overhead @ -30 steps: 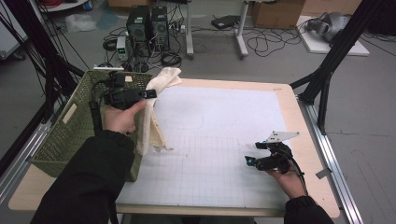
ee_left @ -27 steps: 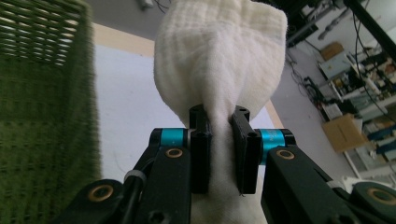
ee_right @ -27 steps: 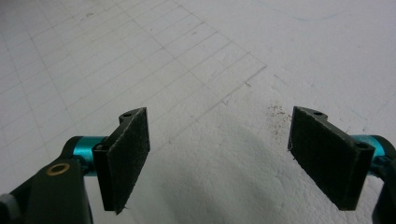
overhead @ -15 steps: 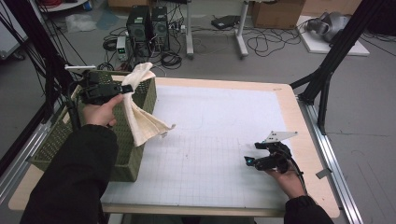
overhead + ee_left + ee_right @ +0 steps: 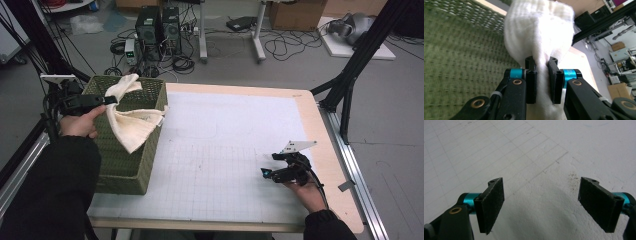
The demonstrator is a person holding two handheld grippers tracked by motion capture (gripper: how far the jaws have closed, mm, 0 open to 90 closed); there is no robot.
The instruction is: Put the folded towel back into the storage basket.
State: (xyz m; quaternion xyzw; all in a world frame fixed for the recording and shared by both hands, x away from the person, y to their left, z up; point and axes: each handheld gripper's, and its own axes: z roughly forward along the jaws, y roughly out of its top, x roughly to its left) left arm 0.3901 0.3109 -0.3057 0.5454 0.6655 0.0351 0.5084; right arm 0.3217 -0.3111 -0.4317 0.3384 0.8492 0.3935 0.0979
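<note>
A cream cloth [image 5: 131,120] hangs over the green woven basket [image 5: 118,160] at the table's left edge, part of it draped over the basket's right rim. My left gripper [image 5: 109,99] is shut on the cloth near its top, above the basket's opening. In the left gripper view the cloth [image 5: 539,35] is pinched between the two black jaws of that gripper [image 5: 541,82], with the basket's weave [image 5: 461,62] behind. My right gripper [image 5: 269,165] rests low on the white mat at the right, open, with nothing between its pads [image 5: 492,200].
A white gridded mat [image 5: 225,150] covers most of the wooden table [image 5: 310,115]. Computer towers [image 5: 157,22], cables and black frame legs [image 5: 350,75] stand on the floor beyond the table.
My left gripper has carried the cloth leftward from the table's edge to above the basket and slightly down. The right gripper has stayed still.
</note>
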